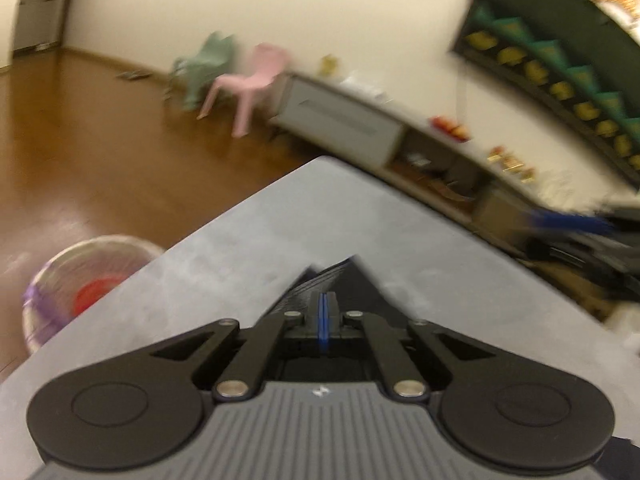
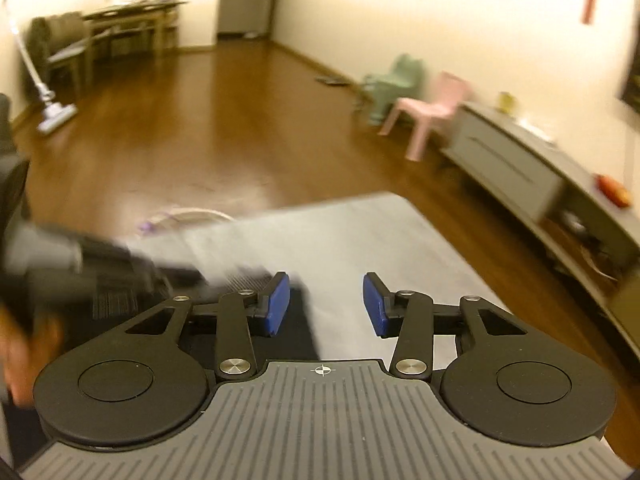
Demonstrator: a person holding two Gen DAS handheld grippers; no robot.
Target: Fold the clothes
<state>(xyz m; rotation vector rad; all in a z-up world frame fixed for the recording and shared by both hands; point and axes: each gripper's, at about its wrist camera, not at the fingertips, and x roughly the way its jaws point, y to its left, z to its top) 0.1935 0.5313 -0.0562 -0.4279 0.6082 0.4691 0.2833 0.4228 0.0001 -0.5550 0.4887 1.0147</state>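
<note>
Dark ribbed cloth (image 1: 340,280) lies on the grey table (image 1: 248,240), and your left gripper (image 1: 325,316) has its blue pads pressed together just over it. Your right gripper (image 2: 326,304) stands apart, with nothing between its pads.

Dark garment (image 1: 340,284) lies on table (image 1: 280,220) just ahead of the closed left jaws; basket (image 1: 80,280) left, below table edge.

Both wrist views look down steeply, close over the grey tabletop (image 1: 280,216), sharing it, the pink chair (image 2: 432,114) and the low cabinet (image 2: 516,168).
</note>
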